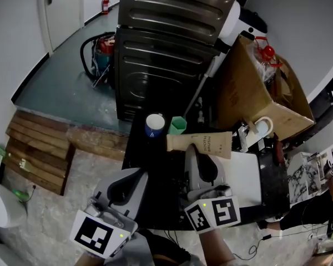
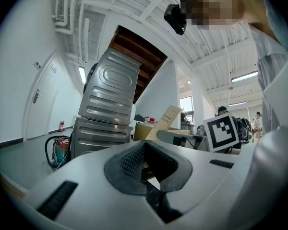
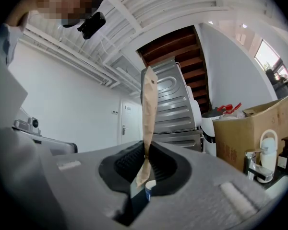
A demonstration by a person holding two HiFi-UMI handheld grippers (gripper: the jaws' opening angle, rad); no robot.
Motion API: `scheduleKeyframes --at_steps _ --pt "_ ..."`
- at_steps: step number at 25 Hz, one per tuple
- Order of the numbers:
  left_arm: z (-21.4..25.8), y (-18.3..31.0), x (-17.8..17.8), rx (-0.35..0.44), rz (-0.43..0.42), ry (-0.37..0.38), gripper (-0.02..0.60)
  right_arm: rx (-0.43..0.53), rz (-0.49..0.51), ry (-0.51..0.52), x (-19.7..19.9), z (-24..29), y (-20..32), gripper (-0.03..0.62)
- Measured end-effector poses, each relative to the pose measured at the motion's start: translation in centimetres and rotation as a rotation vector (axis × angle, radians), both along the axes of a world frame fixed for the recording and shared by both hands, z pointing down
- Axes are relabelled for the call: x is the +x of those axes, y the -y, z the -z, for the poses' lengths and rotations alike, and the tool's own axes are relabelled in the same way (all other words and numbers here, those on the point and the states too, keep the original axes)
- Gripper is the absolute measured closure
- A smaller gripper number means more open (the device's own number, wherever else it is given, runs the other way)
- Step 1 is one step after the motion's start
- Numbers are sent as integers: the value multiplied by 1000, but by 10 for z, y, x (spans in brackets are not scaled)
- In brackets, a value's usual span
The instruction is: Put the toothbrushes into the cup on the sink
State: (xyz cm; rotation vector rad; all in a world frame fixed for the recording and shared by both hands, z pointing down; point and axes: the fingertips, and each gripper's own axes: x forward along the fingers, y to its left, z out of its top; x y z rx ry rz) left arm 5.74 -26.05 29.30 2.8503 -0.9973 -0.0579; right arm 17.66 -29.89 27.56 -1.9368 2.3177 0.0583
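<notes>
In the head view, a brown paper toothbrush packet is held level just right of centre, pinched at its near edge by the right hand-held gripper. In the right gripper view the packet is seen edge-on, upright between the pads, which are pressed onto it. The left hand-held gripper is held at the lower left; in its own view the jaws are seen slightly spread, with nothing between them.

Two cups are set at the far edge of the dark counter: a blue cup and, just to its right, a green cup. The packet's left end is found just below both cups, apart from them. Behind the cups, the way is closed by a ribbed metal appliance. The upper right is crowded by a cardboard box, with a tap below it and the white sink at the right. The counter's left edge is found beside the left hand-held gripper, with bare floor beyond. Open counter is left between both grippers and the cups.
</notes>
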Motion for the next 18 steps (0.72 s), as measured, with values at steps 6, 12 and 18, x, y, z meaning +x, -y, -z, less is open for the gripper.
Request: scheduleKeyframes --at_steps 6,12,18 --pt "-2 3 -6 -40 27 -9 578 8 -1 -36 5 -2 29 568" --pt "-7 6 -13 -54 58 1 578 10 7 -73 8 -7 59 568" --pt "-12 7 -18 -68 85 14 578 -8 7 -73 15 -16 82 568"
